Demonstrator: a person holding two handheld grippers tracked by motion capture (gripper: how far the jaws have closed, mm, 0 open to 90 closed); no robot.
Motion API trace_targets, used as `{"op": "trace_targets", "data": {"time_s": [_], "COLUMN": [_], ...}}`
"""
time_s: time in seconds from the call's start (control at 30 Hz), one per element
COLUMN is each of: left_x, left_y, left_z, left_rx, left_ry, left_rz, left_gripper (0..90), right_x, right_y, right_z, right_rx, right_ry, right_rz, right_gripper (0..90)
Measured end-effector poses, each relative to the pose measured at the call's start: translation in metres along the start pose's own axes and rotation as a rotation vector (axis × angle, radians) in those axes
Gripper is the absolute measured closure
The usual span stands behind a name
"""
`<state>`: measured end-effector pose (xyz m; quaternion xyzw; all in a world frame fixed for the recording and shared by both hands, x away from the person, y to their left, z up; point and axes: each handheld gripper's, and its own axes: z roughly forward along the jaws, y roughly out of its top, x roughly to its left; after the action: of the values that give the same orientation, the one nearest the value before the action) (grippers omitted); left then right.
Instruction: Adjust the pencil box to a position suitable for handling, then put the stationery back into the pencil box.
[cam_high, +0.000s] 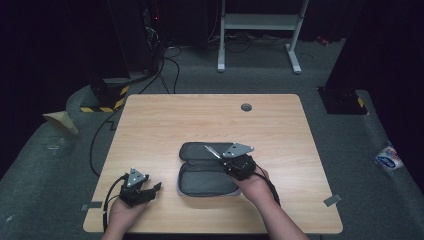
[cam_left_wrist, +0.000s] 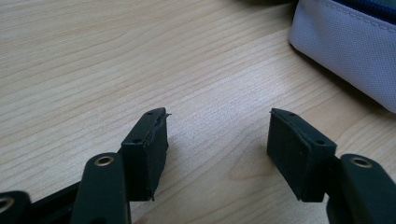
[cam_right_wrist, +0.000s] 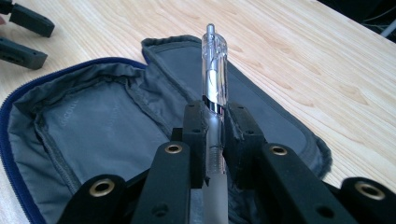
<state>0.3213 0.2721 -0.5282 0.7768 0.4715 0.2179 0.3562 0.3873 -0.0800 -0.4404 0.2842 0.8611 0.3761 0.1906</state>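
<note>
- Two grippers are seen over the wooden table (cam_high: 165, 125).
- A clear pen (cam_right_wrist: 215, 70) is clamped between the pads of the right gripper (cam_right_wrist: 215, 126), its clicker end pointing away from the hand.
- The pen is held just above the open grey pencil case (cam_right_wrist: 102, 126), which is laid flat near the table's middle.
- The left gripper (cam_left_wrist: 217, 140) is kept beside the case at the front left edge, jaws spread apart, with bare wood seen between them.
</note>
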Motion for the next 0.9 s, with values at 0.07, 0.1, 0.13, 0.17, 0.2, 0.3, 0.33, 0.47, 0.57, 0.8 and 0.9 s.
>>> {"op": "trace_targets", "data": {"time_s": [0.07,0.1,0.13,0.17,0.2,0.3,0.33,0.47,0.57,0.8,0.9], "left_x": [-0.001,-0.001,-0.001,-0.001,-0.001,-0.001,-0.001,-0.002,-0.002,-0.002,-0.002], "left_y": [0.0,0.0,0.0,-0.001,-0.001,-0.001,-0.001,-0.001,-0.001,-0.001,-0.001], "left_z": [0.0,0.0,0.0,0.0,-0.001,-0.001,0.0,-0.001,-0.001,-0.001,-0.001], "left_rx": [0.0,0.0,-0.001,-0.001,0.001,0.001,0.0,0.002,0.002,0.003,0.003], "left_ry": [0.004,0.005,0.006,0.007,0.007,0.006,0.008,0.007,0.007,0.006,0.006], "left_rz": [0.001,-0.001,-0.002,-0.004,-0.005,-0.004,-0.005,-0.005,-0.004,0.0,0.001], "left_gripper": [38.4,38.3,38.3,38.2,38.1,38.1,38.1,37.6,37.3,36.6,36.6], "right_x": [0.002,0.003,0.004,0.005,0.006,0.008,0.009,0.014,0.019,0.034,0.039], "right_y": [0.002,0.003,0.004,0.005,0.006,0.009,0.009,0.009,0.009,0.009,0.009], "right_z": [0.002,0.003,0.003,0.004,0.005,0.007,0.008,0.015,0.019,0.025,0.024], "right_rx": [0.006,0.005,0.008,0.007,0.007,0.006,0.005,0.022,0.03,0.046,0.049], "right_ry": [0.007,0.013,0.018,0.025,0.027,0.043,0.048,0.071,0.094,0.162,0.179], "right_rz": [-0.009,-0.02,-0.021,-0.025,-0.031,-0.042,-0.056,-0.079,-0.101,-0.164,-0.18], "right_gripper": [78.5,78.5,78.5,78.5,78.5,78.5,78.5,78.5,78.5,78.4,78.5]}}
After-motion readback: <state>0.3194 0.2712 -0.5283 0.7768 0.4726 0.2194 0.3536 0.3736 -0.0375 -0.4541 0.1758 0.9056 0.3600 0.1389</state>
